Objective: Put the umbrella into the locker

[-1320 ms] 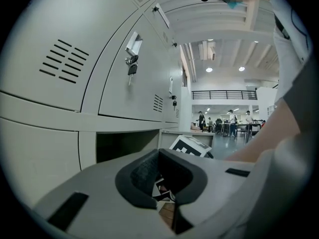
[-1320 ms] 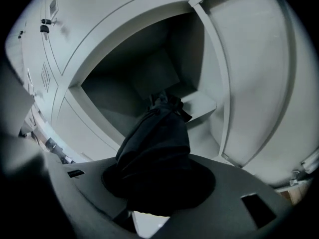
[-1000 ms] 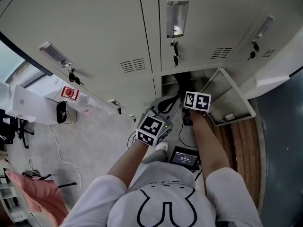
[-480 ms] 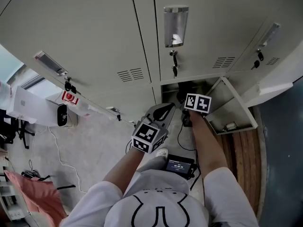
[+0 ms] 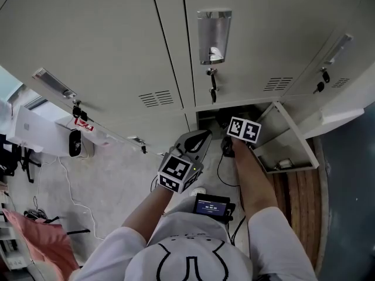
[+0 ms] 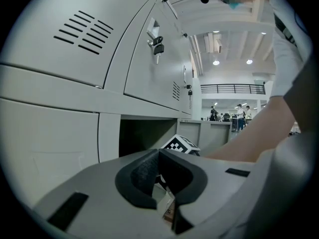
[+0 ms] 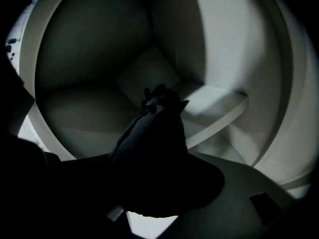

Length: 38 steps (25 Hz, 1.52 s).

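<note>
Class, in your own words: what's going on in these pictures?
A person stands at a bank of grey lockers. The right tongs reach into the open lower locker with a dark folded umbrella between the jaws, which are opening. The left tongs hang shut and empty just outside.

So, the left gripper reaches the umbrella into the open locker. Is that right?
No: the right gripper, its jaws opening, has the umbrella between them inside the open locker; the right gripper view shows it.
</note>
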Tool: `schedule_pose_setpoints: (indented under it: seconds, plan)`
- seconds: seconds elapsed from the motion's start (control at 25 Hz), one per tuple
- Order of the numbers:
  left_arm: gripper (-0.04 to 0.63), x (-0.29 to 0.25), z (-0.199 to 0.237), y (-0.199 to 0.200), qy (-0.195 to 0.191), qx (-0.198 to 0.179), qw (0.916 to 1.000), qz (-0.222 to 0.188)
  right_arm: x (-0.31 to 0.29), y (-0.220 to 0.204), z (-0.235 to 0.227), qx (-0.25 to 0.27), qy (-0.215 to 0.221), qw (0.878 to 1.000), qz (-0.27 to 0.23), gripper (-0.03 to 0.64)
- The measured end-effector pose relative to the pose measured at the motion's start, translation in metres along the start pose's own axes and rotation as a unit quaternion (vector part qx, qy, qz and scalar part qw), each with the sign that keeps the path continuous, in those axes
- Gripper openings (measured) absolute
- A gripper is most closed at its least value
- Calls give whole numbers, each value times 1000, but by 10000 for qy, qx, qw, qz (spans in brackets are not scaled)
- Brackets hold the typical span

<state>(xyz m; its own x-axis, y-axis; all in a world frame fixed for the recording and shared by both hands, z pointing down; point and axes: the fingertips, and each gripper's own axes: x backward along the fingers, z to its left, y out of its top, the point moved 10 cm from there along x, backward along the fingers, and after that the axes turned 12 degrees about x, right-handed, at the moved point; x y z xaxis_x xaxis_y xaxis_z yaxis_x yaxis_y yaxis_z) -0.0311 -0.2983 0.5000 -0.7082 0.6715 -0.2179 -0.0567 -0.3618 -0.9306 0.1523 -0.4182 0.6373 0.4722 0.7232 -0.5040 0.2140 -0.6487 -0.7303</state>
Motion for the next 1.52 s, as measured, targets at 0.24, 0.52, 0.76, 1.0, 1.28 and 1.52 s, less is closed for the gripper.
schedule_pose_setpoints:
  seconds: [0.24,0.52,0.76,1.0,1.28,1.52]
  plan:
    - [2,-6,-2,-9,-77,-38,10000,-22,0,-4,0,-152,-110,9989,-424,321]
    - [2,-6,-9,-13,-122,-85,9999,4,18,-13,14,655,-129,9909,-1173,362]
    - [2,-5,-16,-15,-114,-32,9999,26,44,-24,15,850,-165,9833,-1598,360]
    - [2,-7,-22,-16,-99,15,9999,-25,58,-32,17,1128,-380,9831,-1393,238]
    - [2,-10,-23,-19,-141,-49,9998,-91,53,-23,15,1517,-395,9797,-1248,215]
    - [2,-23,-17,-31,-185,-88,9996,-194,42,-11,8,1994,-383,9707,-1283,215]
